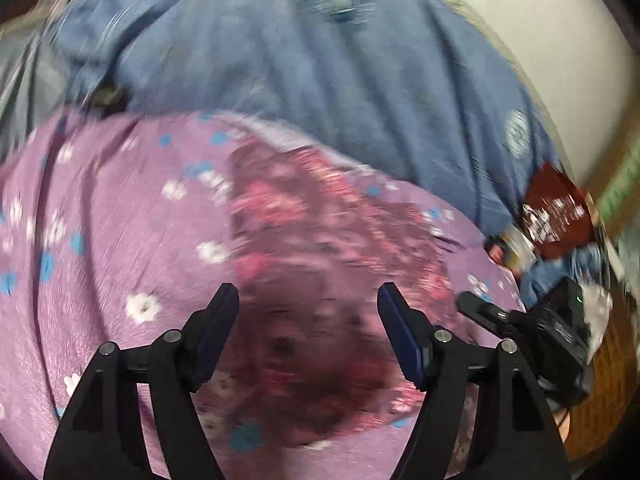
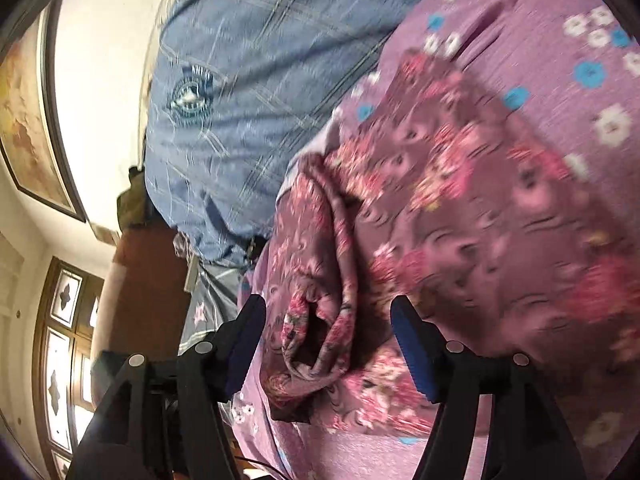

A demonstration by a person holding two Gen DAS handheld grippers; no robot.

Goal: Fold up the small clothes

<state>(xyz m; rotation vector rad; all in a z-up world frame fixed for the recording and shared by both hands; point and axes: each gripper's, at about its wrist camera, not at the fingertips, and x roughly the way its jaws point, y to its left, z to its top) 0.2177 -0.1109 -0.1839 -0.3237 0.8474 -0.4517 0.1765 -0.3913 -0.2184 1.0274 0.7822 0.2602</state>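
Observation:
A small maroon garment with pink flowers (image 1: 320, 280) lies on a lilac sheet with white and blue flowers (image 1: 100, 220). My left gripper (image 1: 308, 300) is open just above the garment's middle, holding nothing. In the right wrist view the same garment (image 2: 460, 220) lies with a rolled, bunched edge (image 2: 316, 320) between the fingers. My right gripper (image 2: 328, 312) is open around that bunched edge, not closed on it. The lilac sheet (image 2: 560, 40) shows behind. Both views are motion-blurred.
A blue checked cloth with a round badge (image 1: 320, 60) lies beyond the sheet; it also shows in the right wrist view (image 2: 240, 80). The other gripper's body (image 1: 552, 328) and a pile of items (image 1: 556, 208) are at right. A framed picture (image 2: 28, 120) hangs on the wall.

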